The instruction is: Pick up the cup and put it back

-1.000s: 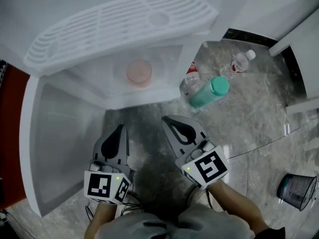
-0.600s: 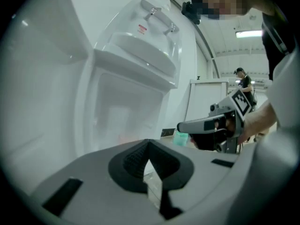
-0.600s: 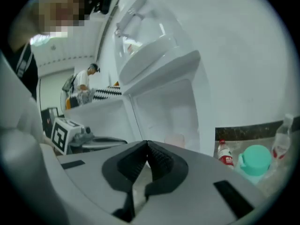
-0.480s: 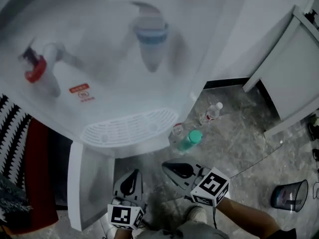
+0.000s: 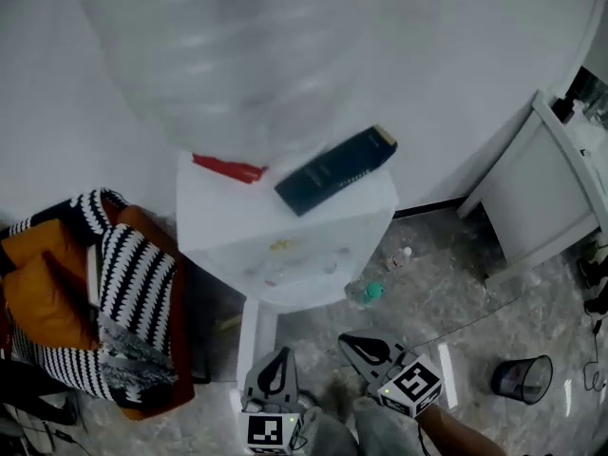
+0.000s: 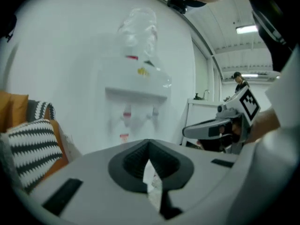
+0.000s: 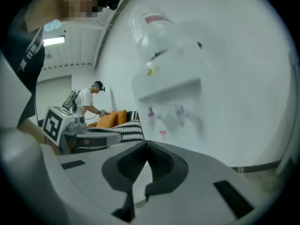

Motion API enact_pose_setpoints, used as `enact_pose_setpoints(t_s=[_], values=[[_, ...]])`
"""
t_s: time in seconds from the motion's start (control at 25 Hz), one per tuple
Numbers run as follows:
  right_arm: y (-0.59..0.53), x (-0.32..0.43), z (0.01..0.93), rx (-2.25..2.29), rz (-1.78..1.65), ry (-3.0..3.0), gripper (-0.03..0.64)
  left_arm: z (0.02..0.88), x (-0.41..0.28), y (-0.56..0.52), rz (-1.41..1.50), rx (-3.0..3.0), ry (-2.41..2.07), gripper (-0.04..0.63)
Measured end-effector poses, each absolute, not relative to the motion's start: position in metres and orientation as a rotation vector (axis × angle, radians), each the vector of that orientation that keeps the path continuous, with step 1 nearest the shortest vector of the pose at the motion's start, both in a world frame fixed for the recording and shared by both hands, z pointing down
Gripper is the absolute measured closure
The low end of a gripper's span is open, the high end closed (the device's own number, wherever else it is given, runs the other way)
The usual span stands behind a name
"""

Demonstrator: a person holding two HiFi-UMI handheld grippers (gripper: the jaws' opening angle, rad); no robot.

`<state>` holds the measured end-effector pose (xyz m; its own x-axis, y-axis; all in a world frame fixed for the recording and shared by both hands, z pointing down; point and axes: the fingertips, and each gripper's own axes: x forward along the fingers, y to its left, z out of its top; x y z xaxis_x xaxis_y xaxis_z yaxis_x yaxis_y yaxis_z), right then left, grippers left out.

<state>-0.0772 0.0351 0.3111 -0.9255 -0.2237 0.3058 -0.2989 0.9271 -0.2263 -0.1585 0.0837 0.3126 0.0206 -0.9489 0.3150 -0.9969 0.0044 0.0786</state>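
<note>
Below, left gripper (image 5: 277,357) and right gripper (image 5: 350,342) grip nothing.

Light was bright, even; ceiling lamp (image 6: 247,29) glared. Water jug (image 5: 256,55) was motion-blurred. Gripper views were edge-bent, with black corners.

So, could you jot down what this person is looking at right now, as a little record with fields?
main thing: water dispenser by a white wall
on its top: big water bottle, dark box
to its left: striped cushions
on the floor: teal-capped bottle, dark bin
left gripper: shut, empty
right gripper: shut, empty
cup: not in view
</note>
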Motion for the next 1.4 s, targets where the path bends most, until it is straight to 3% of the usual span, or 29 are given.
enact_pose_setpoints(t_s=[0.24,0.44,0.96,1.4], values=[[0.021,-0.076,0.070,0.642,0.395,-2.905,0.606,0.097,-0.173,0.108,0.222,1.901,-2.063,0.583],[0.025,-0.085,-0.051,0.729,0.452,-3.002,0.606,-0.034,-0.180,0.109,0.137,1.948,-2.107,0.583],[0.057,-0.115,-0.104,0.836,0.347,-2.992,0.606,-0.101,-0.225,0.149,0.121,1.977,-2.203,0.583],[0.064,-0.127,-0.113,0.838,0.207,-2.965,0.606,-0.112,-0.211,0.127,0.074,2.112,-2.124,0.583]])
